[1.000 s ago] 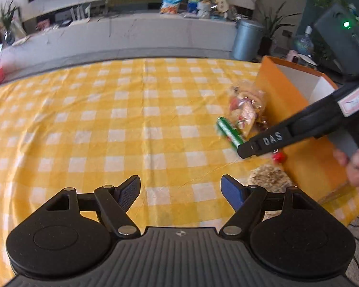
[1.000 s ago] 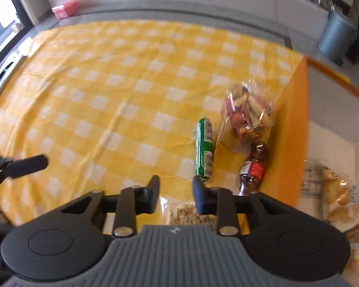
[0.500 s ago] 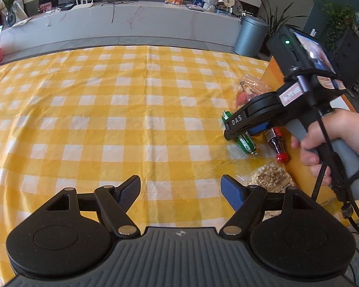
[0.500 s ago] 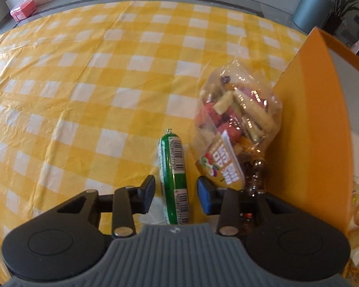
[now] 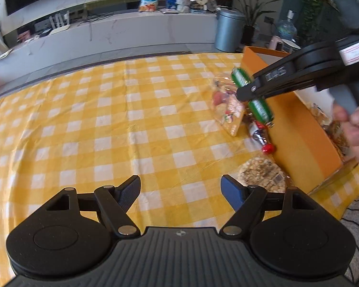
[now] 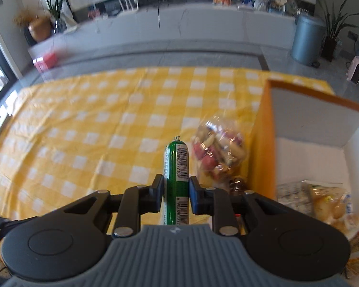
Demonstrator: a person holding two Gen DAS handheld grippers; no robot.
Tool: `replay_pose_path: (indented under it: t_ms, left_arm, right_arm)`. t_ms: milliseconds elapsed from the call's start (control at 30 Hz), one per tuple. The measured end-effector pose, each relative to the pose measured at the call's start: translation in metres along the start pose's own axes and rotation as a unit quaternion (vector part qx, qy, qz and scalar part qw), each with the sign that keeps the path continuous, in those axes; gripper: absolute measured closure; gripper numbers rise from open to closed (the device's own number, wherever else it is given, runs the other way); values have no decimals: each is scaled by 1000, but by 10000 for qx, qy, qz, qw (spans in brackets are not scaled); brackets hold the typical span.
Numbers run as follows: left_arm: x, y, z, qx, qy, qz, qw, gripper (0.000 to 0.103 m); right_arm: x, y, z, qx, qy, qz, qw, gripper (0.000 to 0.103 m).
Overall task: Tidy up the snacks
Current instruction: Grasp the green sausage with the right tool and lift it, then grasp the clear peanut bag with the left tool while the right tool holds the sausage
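Observation:
My right gripper [image 6: 176, 187] is closing its jaws on a green sausage stick [image 6: 176, 167], and both pads press its sides. The stick hangs lifted off the yellow checked tablecloth [image 6: 95, 131]; in the left wrist view the green sausage stick [image 5: 258, 105] tilts in the air beside the orange box [image 5: 299, 129], held by my right gripper [image 5: 245, 91]. A clear bag of mixed candy [image 6: 219, 150], a small red-capped bottle [image 5: 260, 135] and a flat round nut snack [image 5: 262, 173] lie beside the box. My left gripper [image 5: 180, 189] stands open over bare cloth.
The orange box [image 6: 263, 143] has a white inside that holds several wrapped snack packs [image 6: 323, 203]. A person's hand [image 5: 356, 124] grips the right tool. Beyond the table stand a long grey bench [image 6: 179, 24] and a grey bin [image 6: 305, 39].
The right gripper came down over the green sausage stick, shut on it and raised it off the cloth. The left gripper stayed open and about where it was.

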State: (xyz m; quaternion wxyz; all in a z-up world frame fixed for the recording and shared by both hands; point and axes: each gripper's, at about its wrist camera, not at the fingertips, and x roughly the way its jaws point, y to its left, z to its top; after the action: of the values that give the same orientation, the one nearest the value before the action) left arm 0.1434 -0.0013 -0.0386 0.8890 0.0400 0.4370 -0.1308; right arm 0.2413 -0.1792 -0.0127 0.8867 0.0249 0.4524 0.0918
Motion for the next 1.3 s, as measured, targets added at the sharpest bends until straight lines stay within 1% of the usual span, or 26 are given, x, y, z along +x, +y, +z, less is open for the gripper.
replay_pose_path:
  t_ms: [100, 133, 167, 233, 300, 333, 400, 467, 500, 533, 600, 633, 667, 700, 767, 900, 933, 1000, 1100, 1200, 1300]
  left_arm:
    - [4, -12, 3, 404, -73, -193, 9990, 13]
    - [5, -18, 4, 637, -104, -283, 9975, 13]
    - [9, -26, 4, 982, -126, -353, 9945, 13]
    - [16, -46, 1, 1710, -198, -337, 9845, 13]
    - [25, -64, -4, 2346, -386, -389, 9705, 13]
    - [30, -71, -6, 2550, -427, -435, 9650, 13]
    - [43, -81, -9, 2827, -281, -629, 9567, 13]
    - [52, -86, -12, 3010, -177, -1016, 9480, 13]
    - [56, -87, -14, 3087, -199, -1194, 9434, 12]
    - [61, -89, -16, 3140, -250, -1265, 9406, 10]
    - [73, -91, -20, 3221, -337, -1245, 9379, 8]
    - [80, -92, -19, 3235, -267, -1221, 9379, 8]
    - [88, -92, -18, 3203, -148, -1235, 9391, 7]
    - [89, -86, -16, 3046, -177, -1379, 9423, 6]
    - [92, -81, -10, 2931, -5, -1553, 9434, 6]
    - [98, -73, -7, 2689, 96, -1831, 9455, 6]
    - [100, -71, -6, 2620, 159, -1932, 9454, 3]
    - [104, -72, -3, 2700, 396, -2002, 9410, 2]
    - [107, -75, -5, 2785, 411, -2069, 9370, 1]
    - [116, -73, -5, 2612, 522, -2172, 9391, 0]
    - [115, -77, -11, 2799, 409, -2091, 9361, 0]
  right_arm:
    - [-38, -13, -12, 94, -298, 9, 9995, 83]
    - [-50, -19, -17, 131, -365, 28, 9992, 83]
    - [-61, -24, -23, 159, -427, 38, 9990, 83]
    - [-79, -36, -35, 176, -514, 20, 9985, 83]
    - [-94, -46, -46, 181, -560, -63, 9982, 83]
    - [-96, -52, -51, 192, -574, -118, 9981, 82]
    - [-104, -62, -60, 254, -585, -197, 9978, 82]
    - [-109, -72, -67, 342, -599, -204, 9974, 82]
    - [-111, -78, -70, 457, -630, -149, 9969, 82]
    - [-113, -84, -73, 643, -661, -15, 9957, 82]
    - [-115, -92, -76, 935, -694, 235, 9929, 82]
    - [-116, -93, -78, 1000, -730, 297, 9919, 82]
    - [-117, -94, -79, 1028, -767, 324, 9912, 82]
    - [-117, -95, -80, 1022, -782, 336, 9911, 82]
    - [-114, -95, -81, 1005, -790, 380, 9911, 82]
    - [-106, -100, -83, 1028, -748, 488, 9907, 82]
    - [-105, -101, -85, 1037, -739, 511, 9905, 82]
    - [-101, -101, -86, 1063, -728, 539, 9902, 82]
    - [-99, -105, -85, 1107, -743, 578, 9894, 82]
    - [-97, -106, -84, 1078, -771, 527, 9898, 82]
    - [-97, -104, -83, 1015, -764, 510, 9906, 82]
